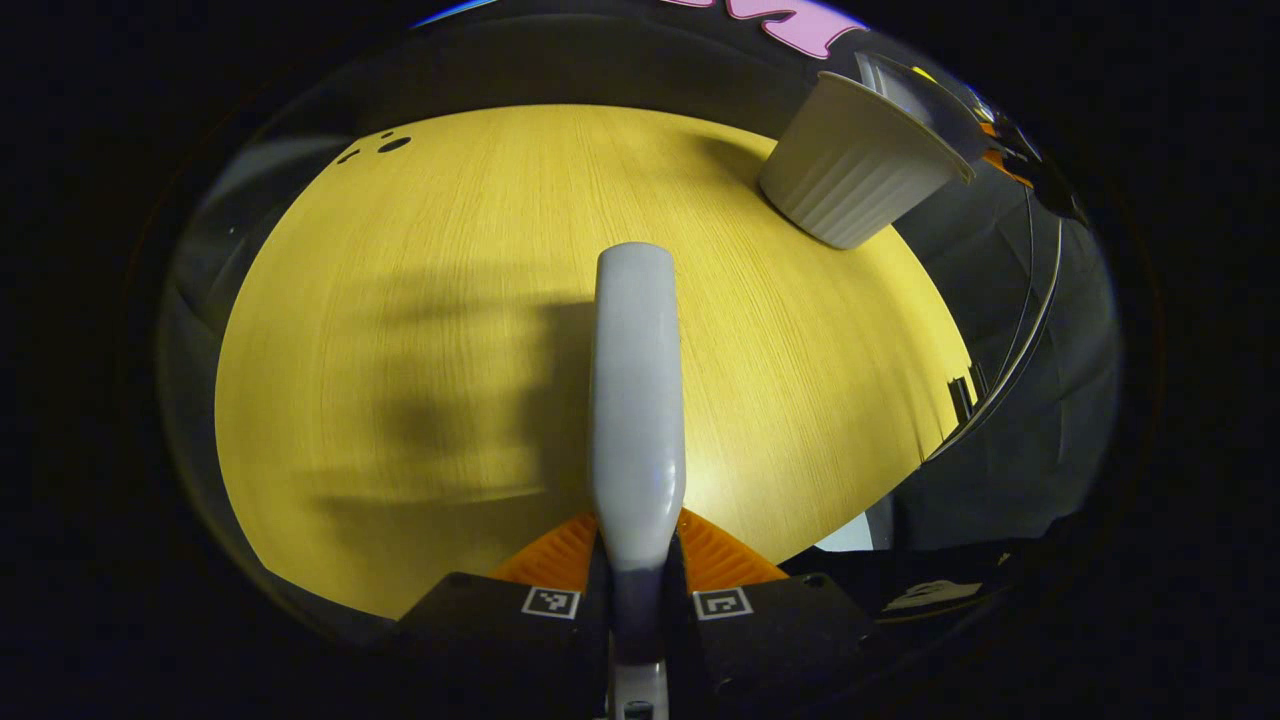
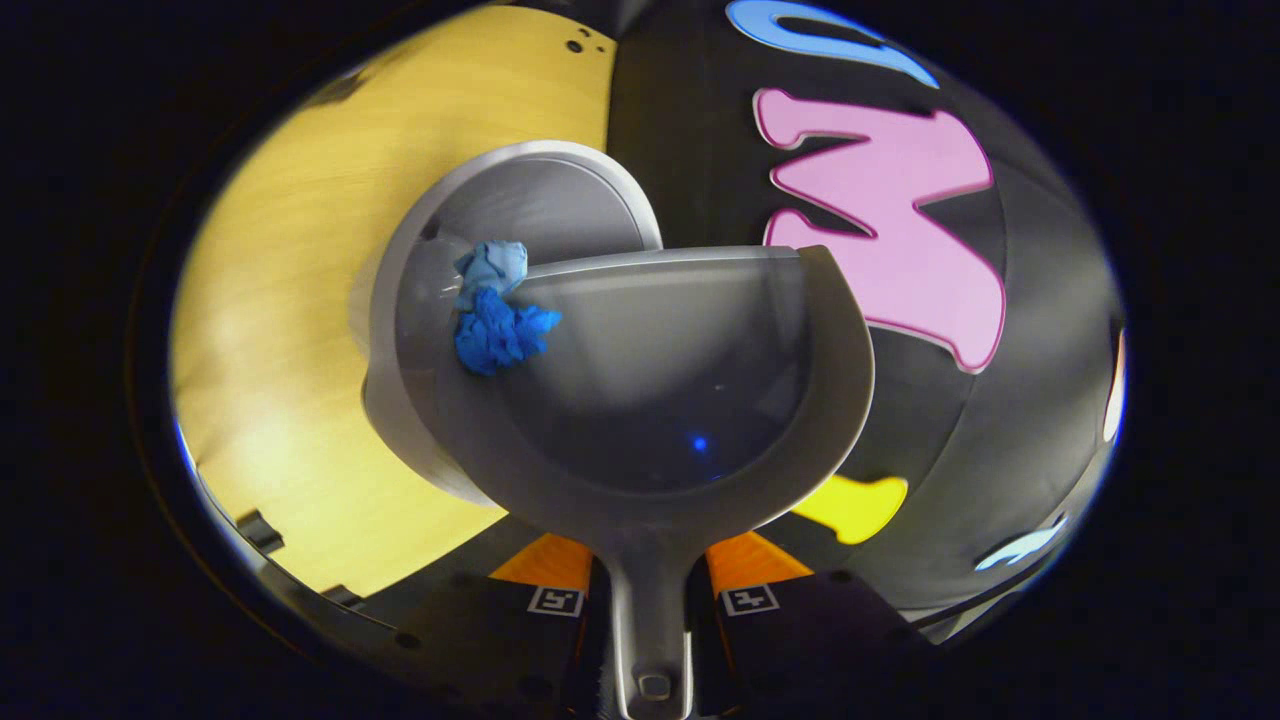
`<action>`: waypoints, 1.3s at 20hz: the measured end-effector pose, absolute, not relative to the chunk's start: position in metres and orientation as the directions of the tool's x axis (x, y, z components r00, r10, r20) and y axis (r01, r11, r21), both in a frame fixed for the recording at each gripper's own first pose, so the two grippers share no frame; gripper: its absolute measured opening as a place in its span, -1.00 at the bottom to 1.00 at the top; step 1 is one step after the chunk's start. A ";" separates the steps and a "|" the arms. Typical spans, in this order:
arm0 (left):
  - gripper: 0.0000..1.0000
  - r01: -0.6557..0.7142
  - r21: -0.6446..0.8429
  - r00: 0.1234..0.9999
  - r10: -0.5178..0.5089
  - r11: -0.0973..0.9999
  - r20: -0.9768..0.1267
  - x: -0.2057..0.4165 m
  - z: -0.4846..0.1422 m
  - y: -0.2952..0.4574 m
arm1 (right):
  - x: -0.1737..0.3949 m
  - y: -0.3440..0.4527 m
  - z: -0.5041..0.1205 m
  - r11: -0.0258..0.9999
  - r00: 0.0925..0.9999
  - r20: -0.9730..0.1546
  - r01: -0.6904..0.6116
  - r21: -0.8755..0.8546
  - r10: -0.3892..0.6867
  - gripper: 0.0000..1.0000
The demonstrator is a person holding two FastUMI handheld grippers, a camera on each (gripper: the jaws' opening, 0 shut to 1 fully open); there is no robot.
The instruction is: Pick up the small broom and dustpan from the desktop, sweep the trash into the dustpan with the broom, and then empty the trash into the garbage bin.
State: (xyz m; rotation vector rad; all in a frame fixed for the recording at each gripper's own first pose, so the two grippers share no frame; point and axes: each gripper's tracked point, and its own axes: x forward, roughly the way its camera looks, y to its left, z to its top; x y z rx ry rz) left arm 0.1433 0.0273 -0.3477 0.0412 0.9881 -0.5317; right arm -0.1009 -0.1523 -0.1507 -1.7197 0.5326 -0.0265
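worktop: yellow wood-grain worktop (image 1: 420, 330), broad and bare in left gripper view, a few small dark holes near far edge; also at left in right gripper view (image 2: 290, 300).
bin: white ribbed plastic garbage bin (image 1: 850, 180) standing at worktop's far right corner in left gripper view; in right gripper view seen from above, open mouth (image 2: 540, 200) partly under dustpan's front edge.
dustpan: grey rounded plastic dustpan (image 2: 690, 400), held over bin, tilted so front lip overlaps bin rim; pan floor bare apart from trash at left front corner.
broom: small broom, pale grey-white smooth plastic handle (image 1: 636, 400) visible, pointing forward above worktop, well apart from bin; bristle end out of sight.
trash: crumpled blue paper wad (image 2: 495, 320) at dustpan's left front lip, touching pan edge and lying across bin rim; half in bin, half on pan, can't tell exactly.
left hand-held gripper: (image 1: 636, 570) closed on broom handle, both fingers pressed against its sides.
right hand-held gripper: (image 2: 648, 585) clamped on dustpan's narrow grey handle, fingers tight on either side.
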 end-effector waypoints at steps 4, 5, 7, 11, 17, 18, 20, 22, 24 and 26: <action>-0.46 0.420 -0.181 0.457 -0.380 0.889 -0.804 0.142 -0.347 0.029 | -0.090 -0.152 -0.148 -0.100 0.894 -0.258 -0.314 -0.944 -0.367 -0.29; -0.46 0.409 -0.181 0.466 -0.375 0.895 -0.802 0.142 -0.346 0.029 | -0.085 -0.150 -0.148 -0.061 0.891 -0.259 -0.302 -0.951 -0.372 -0.30; -0.40 0.369 -0.198 0.474 -0.367 0.908 -0.800 0.144 -0.348 0.028 | -0.083 -0.152 -0.143 -0.017 0.896 -0.254 -0.279 -0.960 -0.364 -0.31; -0.46 0.303 -0.167 0.507 -0.307 0.938 -0.805 0.148 -0.343 0.037 | -0.083 -0.140 -0.141 -0.025 0.928 -0.242 -0.259 -0.965 -0.285 -0.30; -0.40 0.249 -0.107 0.607 -0.241 0.963 -0.757 0.174 -0.315 0.051 | -0.114 -0.137 -0.114 0.309 0.920 -0.252 -0.155 -0.938 -0.301 -0.30; -0.46 0.240 -0.117 0.620 -0.245 0.964 -0.746 0.176 -0.309 0.054 | -0.124 -0.135 -0.108 0.402 0.912 -0.271 -0.133 -0.906 -0.308 -0.31; -0.46 0.230 -0.153 0.633 -0.267 0.961 -0.726 0.176 -0.301 0.054 | -0.140 -0.124 -0.094 0.531 0.910 -0.283 -0.085 -0.843 -0.303 -0.30; -0.40 0.221 -0.160 0.645 -0.267 0.962 -0.716 0.176 -0.300 0.059 | -0.160 -0.111 -0.086 0.633 0.910 -0.305 -0.064 -0.771 -0.280 -0.31; -0.46 0.214 -0.160 0.652 -0.263 0.964 -0.712 0.174 -0.303 0.057 | -0.182 -0.085 -0.096 0.768 0.904 -0.367 -0.070 -0.637 -0.221 -0.31; -0.46 0.202 -0.169 0.645 -0.261 0.965 -0.719 0.174 -0.308 0.055 | -0.208 -0.046 -0.126 0.904 0.877 -0.465 -0.098 -0.417 -0.120 -0.31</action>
